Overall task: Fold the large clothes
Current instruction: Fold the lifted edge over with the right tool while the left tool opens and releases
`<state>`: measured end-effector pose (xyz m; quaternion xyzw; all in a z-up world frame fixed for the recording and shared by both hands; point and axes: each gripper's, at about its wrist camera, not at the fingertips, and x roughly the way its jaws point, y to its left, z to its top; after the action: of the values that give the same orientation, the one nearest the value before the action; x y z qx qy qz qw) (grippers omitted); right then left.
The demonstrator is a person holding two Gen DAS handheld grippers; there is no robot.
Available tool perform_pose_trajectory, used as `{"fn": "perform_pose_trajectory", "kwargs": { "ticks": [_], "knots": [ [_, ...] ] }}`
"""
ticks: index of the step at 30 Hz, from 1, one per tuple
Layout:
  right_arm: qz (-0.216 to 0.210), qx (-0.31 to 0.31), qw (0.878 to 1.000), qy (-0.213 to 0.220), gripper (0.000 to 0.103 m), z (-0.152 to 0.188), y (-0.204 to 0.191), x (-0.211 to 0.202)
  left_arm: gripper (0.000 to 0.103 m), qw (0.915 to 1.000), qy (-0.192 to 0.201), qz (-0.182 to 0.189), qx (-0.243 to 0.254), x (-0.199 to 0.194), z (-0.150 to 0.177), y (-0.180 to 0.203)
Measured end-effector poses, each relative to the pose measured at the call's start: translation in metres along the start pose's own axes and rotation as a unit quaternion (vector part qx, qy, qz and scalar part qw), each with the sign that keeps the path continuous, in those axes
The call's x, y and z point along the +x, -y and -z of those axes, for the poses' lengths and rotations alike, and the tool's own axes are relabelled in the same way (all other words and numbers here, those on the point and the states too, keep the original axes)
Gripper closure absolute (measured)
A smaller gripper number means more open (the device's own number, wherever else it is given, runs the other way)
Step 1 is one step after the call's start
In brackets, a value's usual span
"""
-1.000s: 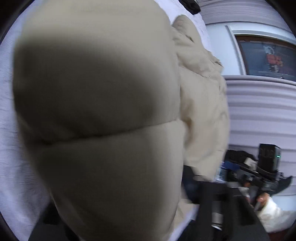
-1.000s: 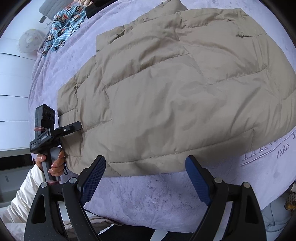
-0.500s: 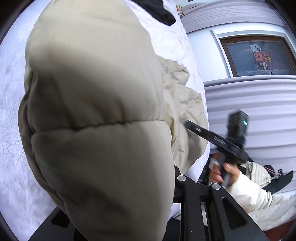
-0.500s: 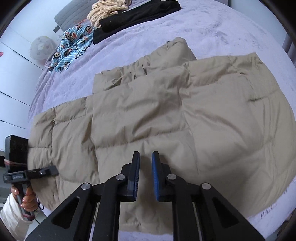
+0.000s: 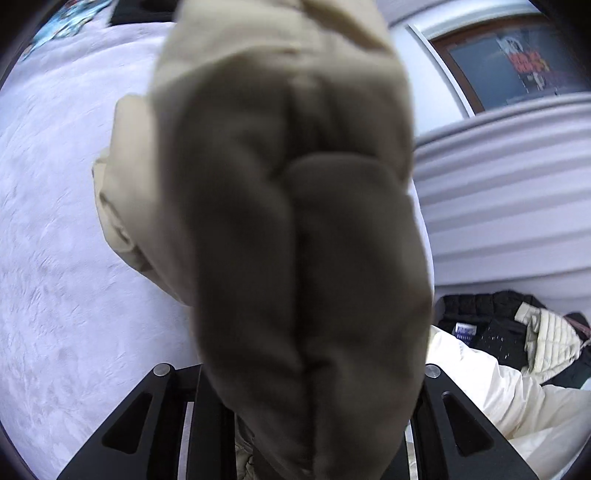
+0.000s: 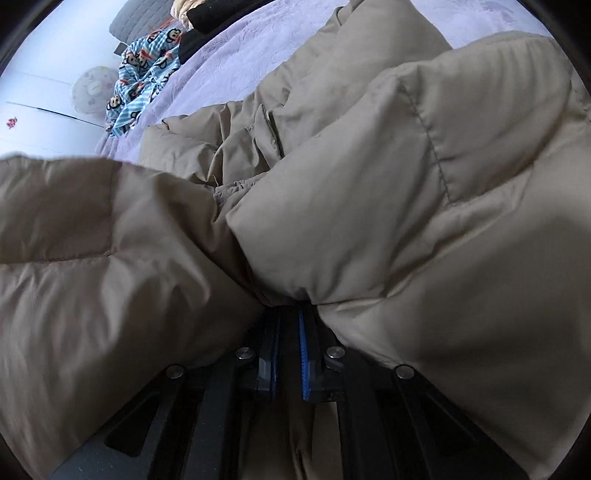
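Note:
A large beige puffer jacket (image 6: 406, 184) lies on a lilac bedspread (image 6: 236, 62). My right gripper (image 6: 290, 314) is shut on the jacket's hem, with the blue pads (image 6: 303, 354) pinching fabric that bulges up on both sides. In the left wrist view a thick fold of the same jacket (image 5: 295, 221) fills the middle, close to the lens and lifted off the bedspread (image 5: 55, 221). My left gripper (image 5: 306, 424) is shut on it; its fingertips are hidden under the fabric.
A blue monkey-print garment (image 6: 144, 74) and dark clothes (image 6: 214, 14) lie at the far end of the bed. A ribbed lilac headboard (image 5: 517, 184) and a window (image 5: 517, 62) are to the right. The person's white sleeve (image 5: 498, 398) is at the lower right.
My right gripper closed, moved forward and took hold of the jacket's hem. The jacket edge is now lifted and bunched. My left gripper kept its hold and swung the fold over the bed.

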<state>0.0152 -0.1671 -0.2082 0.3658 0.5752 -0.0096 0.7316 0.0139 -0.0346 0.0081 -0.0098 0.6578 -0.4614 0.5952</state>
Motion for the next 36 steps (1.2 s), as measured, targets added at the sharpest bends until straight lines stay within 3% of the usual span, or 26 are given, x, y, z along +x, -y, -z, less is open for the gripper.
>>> {"fn": "perform_pose_trajectory", "kwargs": {
  "ticks": [4,5,6,7,12,16,17,19,20,21,24,27,29,31,32,33,36],
  "knots": [
    [-0.026,0.022,0.999,0.023,0.095,0.01,0.024,-0.049,0.072,0.9977,-0.026,-0.015,0.06,0.023,-0.014,0.043],
    [-0.032,0.029,0.998,0.036,0.094,0.016,0.033,-0.066,0.066,0.9971,-0.034,-0.003,0.069,0.031,-0.018,0.052],
    [-0.035,0.037,0.997,0.049,0.091,0.023,0.043,-0.082,0.046,0.9965,-0.039,0.017,0.072,0.039,-0.022,0.058],
    [-0.034,0.05,0.996,0.063,0.091,0.031,0.056,-0.099,0.034,0.9955,-0.043,0.042,0.073,0.046,-0.025,0.064],
    [-0.032,0.109,0.987,0.11,0.091,0.079,0.113,-0.159,0.032,0.9896,-0.061,0.108,0.074,0.097,-0.043,0.082],
    [-0.013,0.14,0.981,0.13,0.09,0.117,0.141,-0.191,0.032,0.9893,-0.085,0.098,0.067,0.152,-0.064,0.09],
    [-0.007,0.146,0.98,0.137,0.086,0.126,0.145,-0.199,0.032,0.9896,-0.088,0.09,0.071,0.169,-0.071,0.095],
    [-0.002,0.154,0.976,0.155,0.055,0.146,0.147,-0.217,0.032,0.9893,-0.092,0.074,0.086,0.184,-0.081,0.104],
    [-0.005,0.154,0.974,0.169,0.026,0.156,0.146,-0.228,0.032,0.9894,-0.091,0.063,0.093,0.189,-0.081,0.109],
    [-0.014,0.15,0.972,0.181,0.019,0.165,0.14,-0.234,0.032,0.9893,-0.091,0.055,0.1,0.197,-0.083,0.117],
    [-0.074,0.127,0.974,0.174,0.019,0.178,0.123,-0.239,0.032,0.9875,-0.096,0.032,0.121,0.21,-0.073,0.133],
    [-0.111,0.114,0.975,0.155,0.019,0.164,0.1,-0.223,0.032,0.9865,-0.088,0.01,0.137,0.236,-0.076,0.147],
    [-0.1,0.114,0.977,0.148,0.019,0.153,0.091,-0.206,0.032,0.9863,-0.051,0.007,0.157,0.204,-0.071,0.146],
    [-0.051,0.133,0.979,0.144,0.026,0.141,0.094,-0.195,0.032,0.9853,0.003,-0.011,0.17,0.176,-0.067,0.144],
    [-0.037,0.139,0.979,0.144,0.051,0.135,0.095,-0.19,0.032,0.9845,0.032,-0.027,0.171,0.153,-0.061,0.135],
    [-0.024,0.138,0.98,0.142,0.083,0.132,0.097,-0.187,0.032,0.9829,0.063,-0.049,0.166,0.134,-0.06,0.124],
    [0.039,0.098,0.982,0.155,0.089,0.131,0.092,-0.198,0.032,0.9726,0.128,-0.14,0.135,0.103,-0.067,0.079]
  ]
}}
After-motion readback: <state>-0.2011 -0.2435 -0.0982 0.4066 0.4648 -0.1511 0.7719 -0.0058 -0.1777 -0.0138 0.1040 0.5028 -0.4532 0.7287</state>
